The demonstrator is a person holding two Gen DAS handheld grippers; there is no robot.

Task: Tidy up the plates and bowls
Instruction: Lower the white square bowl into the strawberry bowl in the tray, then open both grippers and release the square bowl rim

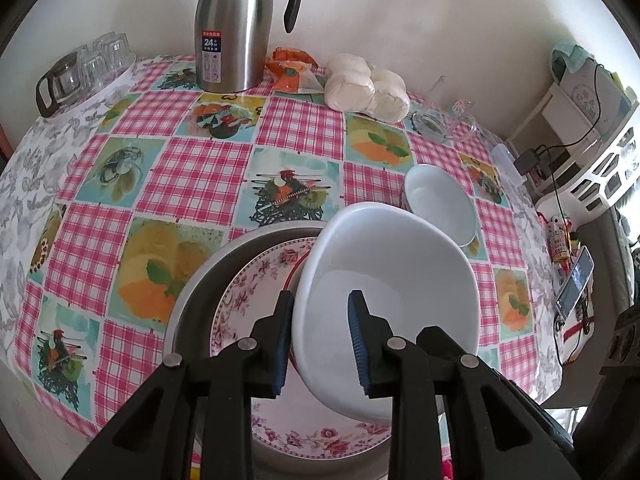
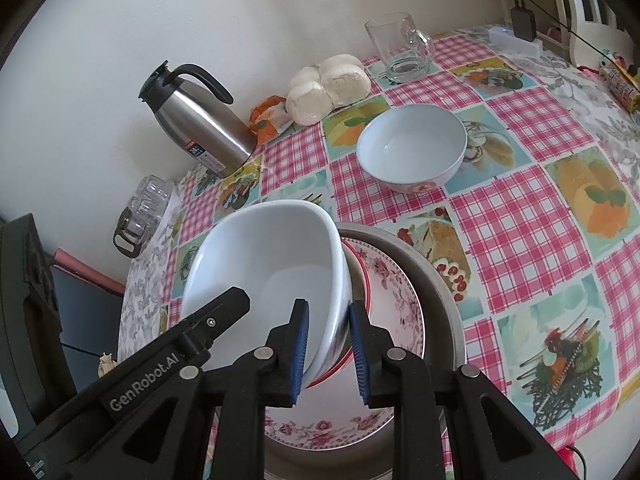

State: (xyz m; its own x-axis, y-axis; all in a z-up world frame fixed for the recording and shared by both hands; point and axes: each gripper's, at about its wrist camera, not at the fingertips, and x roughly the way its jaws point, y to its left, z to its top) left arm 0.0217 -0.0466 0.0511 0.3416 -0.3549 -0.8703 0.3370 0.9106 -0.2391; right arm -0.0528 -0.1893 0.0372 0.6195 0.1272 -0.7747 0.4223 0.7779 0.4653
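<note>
I am holding a big white bowl [image 1: 384,292] with both of my grippers. My left gripper [image 1: 320,344] is reaching down to one side of the bowl, and its rim is sitting between my two blue fingers [image 1: 358,340]. One finger is inside the bowl and one is outside. The outside finger is lying against the wall, but there is a gap at the inside one, so I cannot tell if the grip is tight.

My right gripper [image 2: 328,348] is reaching down to the other side of the same bowl [image 2: 272,264]. The bowl's wall is sitting between these fingers [image 2: 300,344] too. The inner pad is touching the wall, and the outer pad is standing a little bit apart from it.

The big white bowl is tilting. It is hanging over a flowery plate [image 1: 256,292] with pink roses on it. A red-edged dish [image 2: 360,276] is peeking out under the bowl, on top of the flowery plate. The plate is sitting inside a round grey pan [image 1: 196,292] on the desk [image 1: 192,184].

A smaller white bowl [image 2: 412,148] is standing upright on the checked cloth, well apart from the pan. Far back by the wall, a shiny steel jug [image 1: 236,36], a bag of white buns [image 1: 364,88] and a clear glass mug [image 2: 400,48] are waiting.
</note>
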